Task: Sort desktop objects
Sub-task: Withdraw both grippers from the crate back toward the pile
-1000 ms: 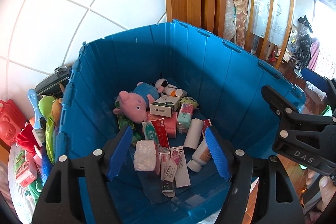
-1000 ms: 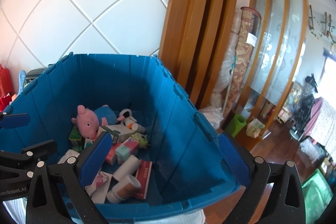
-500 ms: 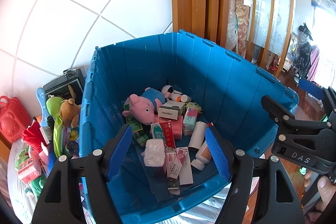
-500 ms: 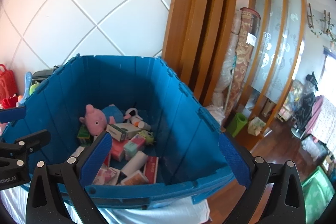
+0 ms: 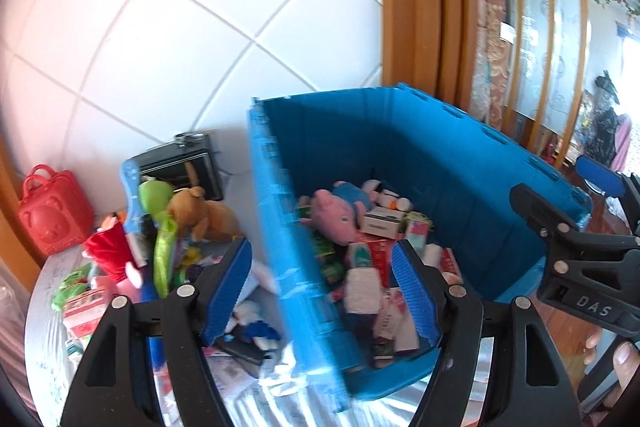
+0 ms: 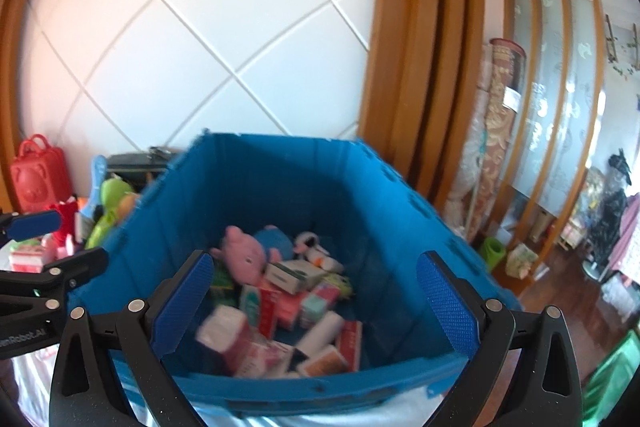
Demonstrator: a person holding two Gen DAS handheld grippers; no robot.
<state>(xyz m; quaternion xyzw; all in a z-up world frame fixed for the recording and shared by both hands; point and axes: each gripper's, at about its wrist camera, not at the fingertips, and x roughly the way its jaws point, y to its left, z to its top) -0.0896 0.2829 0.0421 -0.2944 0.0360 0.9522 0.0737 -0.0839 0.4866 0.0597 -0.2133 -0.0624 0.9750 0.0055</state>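
A blue plastic crate (image 5: pixel 460 155) (image 6: pixel 280 187) holds a pink pig plush (image 5: pixel 336 213) (image 6: pixel 244 255), several small boxes and bottles. My left gripper (image 5: pixel 320 291) is open and empty, straddling the crate's left wall from above and in front. My right gripper (image 6: pixel 312 303) is open and empty, held in front of the crate's near rim. Loose toys lie left of the crate: a brown bear plush (image 5: pixel 204 215), a green toy (image 5: pixel 156 203) and a red cup (image 5: pixel 108 251).
A red bear-shaped case (image 5: pixel 52 215) (image 6: pixel 34 173) and a black box (image 5: pixel 176 167) stand by the tiled wall. The table has a silver cloth (image 5: pixel 44 311). Wooden door frames (image 6: pixel 416 47) and a room with a wooden floor lie to the right.
Both grippers have pulled back and swung left from over the crate. The toy pile left of the crate has come into view. Both stay open and empty.
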